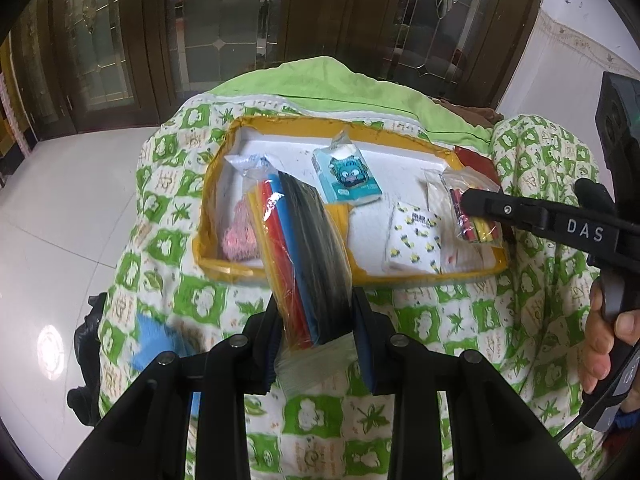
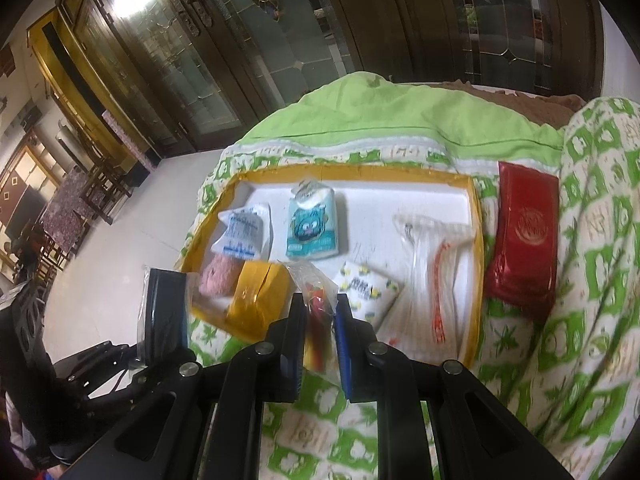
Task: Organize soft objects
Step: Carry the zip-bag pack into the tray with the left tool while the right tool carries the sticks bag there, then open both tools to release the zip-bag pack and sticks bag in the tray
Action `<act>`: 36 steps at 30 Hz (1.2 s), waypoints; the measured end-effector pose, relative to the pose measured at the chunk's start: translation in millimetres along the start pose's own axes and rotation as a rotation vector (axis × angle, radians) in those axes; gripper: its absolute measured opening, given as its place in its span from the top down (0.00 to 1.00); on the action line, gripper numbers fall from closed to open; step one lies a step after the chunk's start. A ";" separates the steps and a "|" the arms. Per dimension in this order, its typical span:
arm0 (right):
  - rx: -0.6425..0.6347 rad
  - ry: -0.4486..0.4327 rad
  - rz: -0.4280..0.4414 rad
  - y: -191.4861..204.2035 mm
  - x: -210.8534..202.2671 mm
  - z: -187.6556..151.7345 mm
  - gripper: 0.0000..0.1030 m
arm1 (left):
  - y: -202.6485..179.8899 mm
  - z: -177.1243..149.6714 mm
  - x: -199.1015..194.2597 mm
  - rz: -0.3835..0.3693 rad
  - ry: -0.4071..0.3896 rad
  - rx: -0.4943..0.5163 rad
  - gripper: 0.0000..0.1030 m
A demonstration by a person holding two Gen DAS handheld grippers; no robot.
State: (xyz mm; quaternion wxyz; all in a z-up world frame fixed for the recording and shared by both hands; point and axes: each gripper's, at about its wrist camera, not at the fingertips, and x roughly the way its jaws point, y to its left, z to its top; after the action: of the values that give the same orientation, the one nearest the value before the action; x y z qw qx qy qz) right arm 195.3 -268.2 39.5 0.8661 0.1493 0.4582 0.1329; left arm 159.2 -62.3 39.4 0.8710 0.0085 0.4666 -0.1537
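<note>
My left gripper [image 1: 316, 332] is shut on the lower end of a clear bag of red, blue and black sheets [image 1: 308, 248]. That bag hangs above the near left part of the yellow-rimmed white tray [image 1: 320, 122] and also shows in the right wrist view as the bag of sheets [image 2: 164, 312]. My right gripper [image 2: 320, 312] is shut on a small clear bag of red and yellow pieces [image 2: 318, 300], held over the tray's near edge [image 2: 470, 320]. In the left wrist view the right gripper [image 1: 472, 202] holds that small bag [image 1: 480, 228] at the tray's right end.
In the tray lie a teal tissue pack [image 2: 312, 224], a white pack with yellow print [image 2: 368, 292], a pink fuzzy piece [image 2: 218, 276], a white packet [image 2: 244, 232] and a clear bag with an orange strip [image 2: 436, 272]. A red packet [image 2: 524, 248] lies on the green quilt [image 2: 592, 280].
</note>
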 end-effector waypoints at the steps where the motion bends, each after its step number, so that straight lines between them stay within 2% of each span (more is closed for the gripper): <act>1: -0.002 0.000 -0.003 -0.5 2.7 2.5 0.85 | 0.0 4.5 1.6 0.003 -0.001 0.005 0.70; 10: 0.029 0.009 -0.001 -12.3 26.3 24.7 0.85 | -2.0 67.1 38.2 0.030 0.002 0.020 0.70; 14: 0.041 0.017 0.006 -17.7 38.8 36.0 0.85 | -5.4 82.3 58.6 0.014 0.017 0.026 0.70; 22: 0.034 0.048 -0.042 -21.0 70.8 52.6 0.85 | 0.6 90.4 106.8 0.075 0.095 0.024 0.70; 31: 0.043 0.069 -0.066 -32.6 93.6 57.8 0.85 | -7.6 87.8 123.6 0.049 0.120 0.038 0.69; 34: 0.047 0.060 -0.072 -35.8 94.1 56.8 0.85 | -7.1 85.0 122.2 0.045 0.118 0.038 0.65; 36: 0.056 0.053 -0.063 -37.7 92.6 55.9 0.83 | -7.0 82.3 116.0 0.039 0.114 0.044 0.56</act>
State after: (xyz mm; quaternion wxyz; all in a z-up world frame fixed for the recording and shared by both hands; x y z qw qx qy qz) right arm 295.9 -276.5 -14.7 0.8529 0.1552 0.4891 0.0965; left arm 284.0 -112.2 -7.8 0.8454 0.0454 0.5117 -0.1462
